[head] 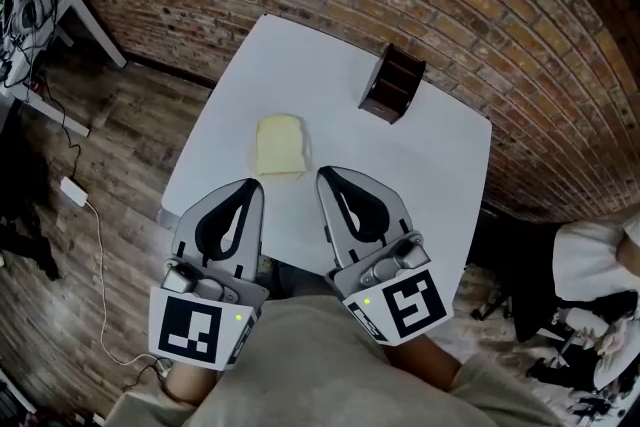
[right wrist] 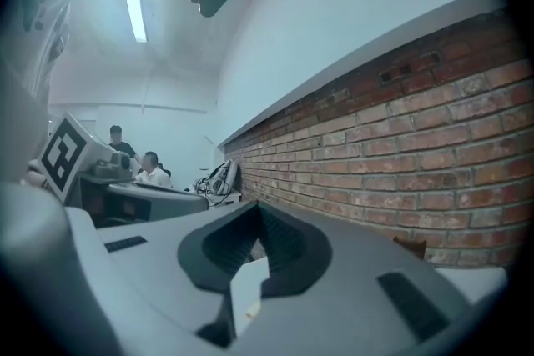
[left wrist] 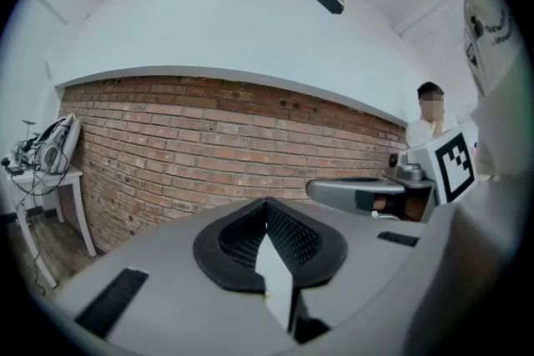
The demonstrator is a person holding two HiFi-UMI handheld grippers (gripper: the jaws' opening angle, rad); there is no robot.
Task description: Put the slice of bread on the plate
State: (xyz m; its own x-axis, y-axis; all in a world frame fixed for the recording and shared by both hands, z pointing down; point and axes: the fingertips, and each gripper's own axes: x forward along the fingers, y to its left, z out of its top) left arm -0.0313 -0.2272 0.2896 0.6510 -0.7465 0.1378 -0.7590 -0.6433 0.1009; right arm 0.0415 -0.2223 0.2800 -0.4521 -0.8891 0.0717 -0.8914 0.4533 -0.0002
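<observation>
The slice of bread (head: 280,145) is lying flat on the surface (head: 440,165), toward its left edge, with its long side running away from the person. Both grippers are hovering over the near edge, jaws pressed together and empty. The left gripper (head: 256,185) is pointing at the bread's near edge. The right gripper (head: 324,175) is sitting just right of it. The left appears nearer. No plate is showing.
</observation>
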